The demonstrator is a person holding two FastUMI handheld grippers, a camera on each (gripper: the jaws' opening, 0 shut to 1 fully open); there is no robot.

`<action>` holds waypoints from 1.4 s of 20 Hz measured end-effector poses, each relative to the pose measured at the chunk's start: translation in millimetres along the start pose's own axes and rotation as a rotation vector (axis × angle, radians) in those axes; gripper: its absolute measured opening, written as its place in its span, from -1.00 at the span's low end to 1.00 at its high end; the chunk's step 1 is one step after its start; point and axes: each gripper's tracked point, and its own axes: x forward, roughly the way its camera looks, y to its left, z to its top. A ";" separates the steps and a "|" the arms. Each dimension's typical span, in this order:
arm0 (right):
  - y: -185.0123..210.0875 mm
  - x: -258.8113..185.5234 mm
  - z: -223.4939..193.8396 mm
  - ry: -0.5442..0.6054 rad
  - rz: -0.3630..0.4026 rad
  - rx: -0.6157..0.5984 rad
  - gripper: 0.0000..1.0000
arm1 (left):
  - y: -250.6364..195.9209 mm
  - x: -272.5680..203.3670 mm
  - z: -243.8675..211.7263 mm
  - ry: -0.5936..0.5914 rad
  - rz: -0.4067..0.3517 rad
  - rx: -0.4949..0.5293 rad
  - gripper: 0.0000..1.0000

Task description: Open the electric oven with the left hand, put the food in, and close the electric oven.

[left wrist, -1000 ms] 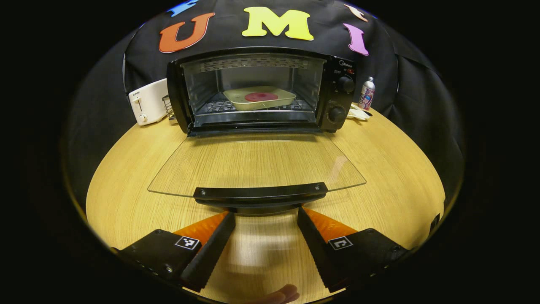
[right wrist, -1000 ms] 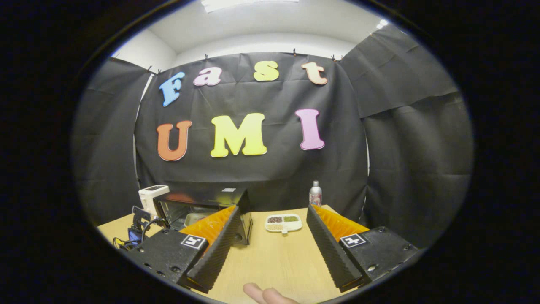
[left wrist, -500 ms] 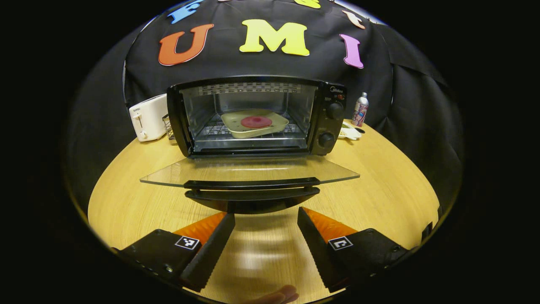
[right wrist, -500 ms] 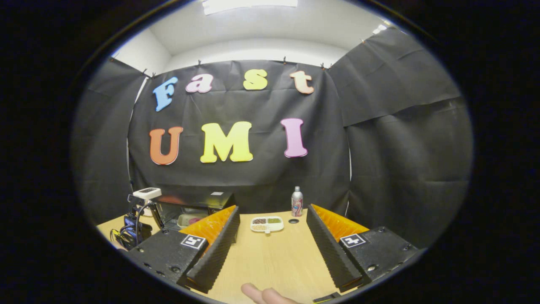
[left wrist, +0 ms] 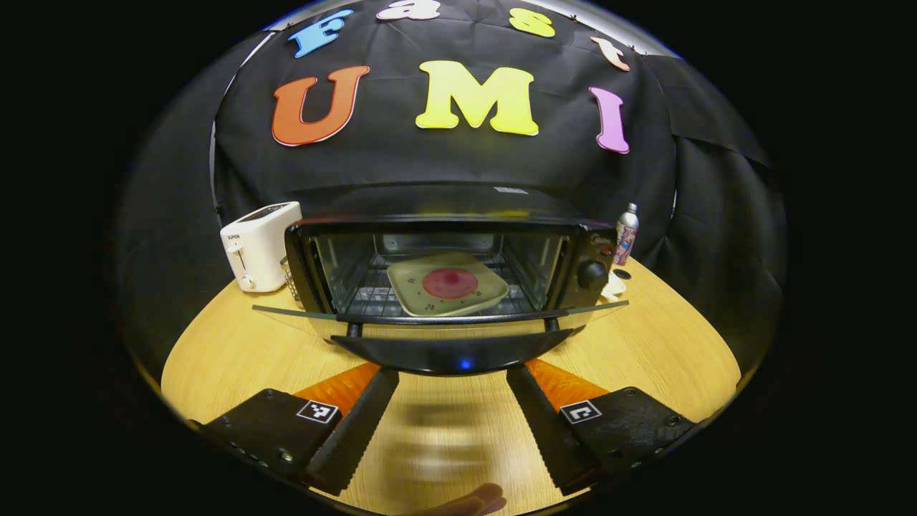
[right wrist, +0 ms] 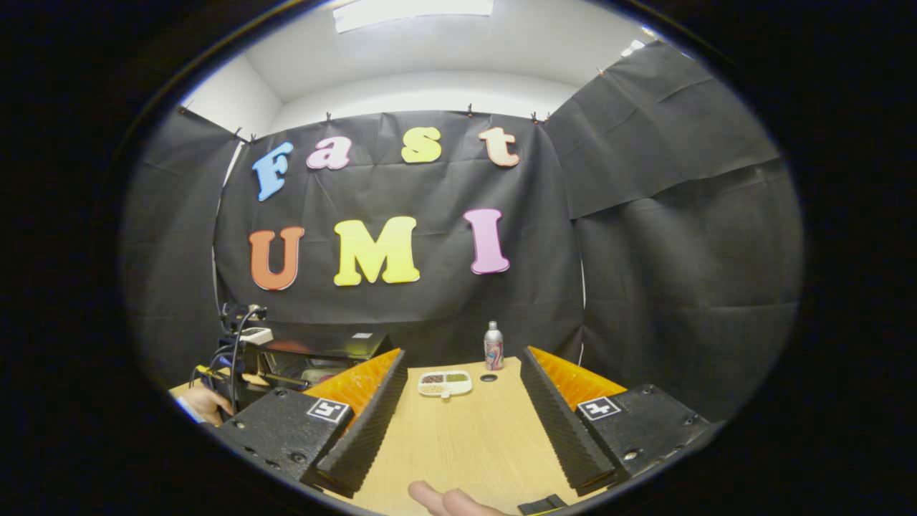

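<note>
In the left gripper view the black electric oven (left wrist: 444, 236) stands at the back of the wooden table (left wrist: 236, 358). Its glass door (left wrist: 444, 317) is partly raised, edge-on to me. Inside, a pale tray (left wrist: 480, 294) holding a round red piece of food (left wrist: 450, 282) rests on the rack. My left gripper (left wrist: 451, 380) is open, its tips just below the door's black handle (left wrist: 458, 352), not clamped on it. My right gripper (right wrist: 462, 356) is open and holds nothing above the table, to the right of the oven (right wrist: 315, 358).
A white toaster (left wrist: 259, 246) stands left of the oven, a small bottle (left wrist: 626, 233) to its right. In the right gripper view a sectioned dish (right wrist: 445, 383) and the bottle (right wrist: 493, 345) sit near the wall. A hand (right wrist: 204, 403) shows at the far left.
The oven door has swung up from lying flat to partly raised. My left gripper rose with the handle. The right gripper view drifted a little rightward.
</note>
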 end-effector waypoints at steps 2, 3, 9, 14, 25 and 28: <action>4.4 -4.9 -0.3 0.004 0.015 0.005 0.93 | 2.4 0.1 26.2 -0.069 0.016 0.021 0.96; 6.4 -8.5 -0.4 0.010 0.024 0.002 0.93 | -3.2 -6.5 34.6 -0.093 0.008 0.014 0.79; 3.1 -27.7 13.0 -0.011 0.021 -0.017 0.92 | -7.0 -89.7 81.1 -0.244 0.030 -0.062 0.92; 4.9 -39.2 25.9 -0.038 0.027 -0.040 0.93 | -9.1 -181.1 107.7 -0.373 0.052 -0.086 0.89; 20.7 -57.5 45.2 -0.073 0.077 -0.022 0.92 | -31.2 -309.3 71.9 -0.481 0.136 0.055 0.69; 29.2 -62.5 54.5 -0.109 0.087 -0.020 0.92 | -29.8 -316.1 76.8 -0.499 0.131 0.048 0.92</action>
